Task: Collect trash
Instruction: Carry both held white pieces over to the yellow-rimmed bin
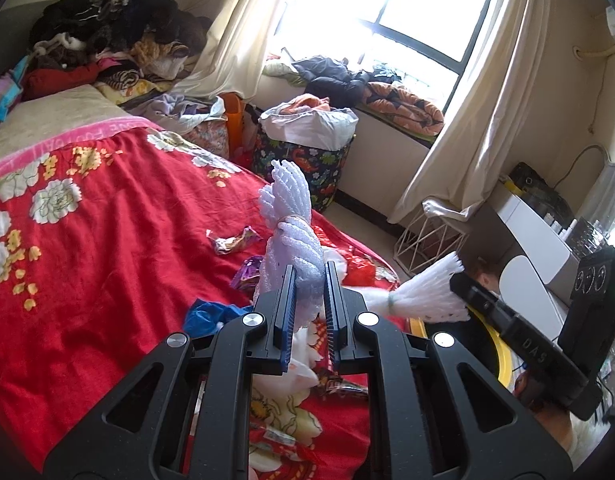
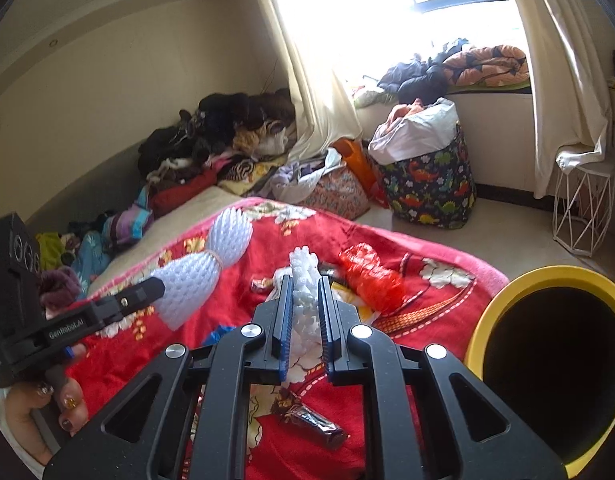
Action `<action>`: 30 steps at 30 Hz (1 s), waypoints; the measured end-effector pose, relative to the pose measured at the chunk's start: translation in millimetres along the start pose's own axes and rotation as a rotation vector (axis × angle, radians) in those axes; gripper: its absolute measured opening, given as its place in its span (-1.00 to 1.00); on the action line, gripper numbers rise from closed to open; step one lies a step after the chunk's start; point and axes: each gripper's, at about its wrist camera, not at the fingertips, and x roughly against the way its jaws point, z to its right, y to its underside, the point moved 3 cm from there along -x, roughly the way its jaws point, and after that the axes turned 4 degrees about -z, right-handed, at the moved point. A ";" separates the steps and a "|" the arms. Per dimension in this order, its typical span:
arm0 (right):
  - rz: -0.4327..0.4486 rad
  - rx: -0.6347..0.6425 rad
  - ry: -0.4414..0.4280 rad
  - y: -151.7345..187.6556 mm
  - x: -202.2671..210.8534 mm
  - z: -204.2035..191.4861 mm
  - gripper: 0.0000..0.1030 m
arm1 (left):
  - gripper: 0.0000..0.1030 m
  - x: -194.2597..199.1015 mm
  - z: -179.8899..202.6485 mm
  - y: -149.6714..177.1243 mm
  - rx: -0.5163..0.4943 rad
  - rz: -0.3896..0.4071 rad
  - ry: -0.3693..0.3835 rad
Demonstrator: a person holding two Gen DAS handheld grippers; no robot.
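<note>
My left gripper (image 1: 307,276) is shut on a white foam fruit net (image 1: 291,216), tied in the middle, held upright above the red flowered blanket (image 1: 107,248). It also shows in the right wrist view (image 2: 203,276). My right gripper (image 2: 305,284) is shut on a second white foam net (image 2: 305,280), also seen in the left wrist view (image 1: 423,296). A yellow-rimmed trash bin (image 2: 507,292) with a dark inside stands beside the bed at the right. Loose trash lies on the blanket: a foil wrapper (image 1: 231,242), a purple wrapper (image 1: 249,272), a red plastic net (image 2: 371,276), a dark tube (image 2: 315,426).
A dinosaur-print laundry basket (image 2: 431,188) and a white wire stand (image 2: 583,212) are on the floor by the window. Clothes (image 1: 119,36) are piled at the head of the bed. A blue cloth (image 1: 211,314) lies on the blanket. A white desk (image 1: 535,236) stands to the right.
</note>
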 end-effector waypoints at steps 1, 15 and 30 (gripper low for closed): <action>0.006 -0.003 0.001 -1.0 2.5 1.8 -0.76 | -0.83 -0.3 1.9 -0.2 -0.005 0.000 0.003; 0.091 -0.075 0.117 -3.1 43.7 46.6 -0.76 | -0.83 -15.3 36.5 8.2 -0.066 -0.041 0.075; 0.139 -0.174 0.245 8.5 76.1 99.6 -0.76 | -0.83 -32.7 85.3 19.2 -0.150 -0.092 0.148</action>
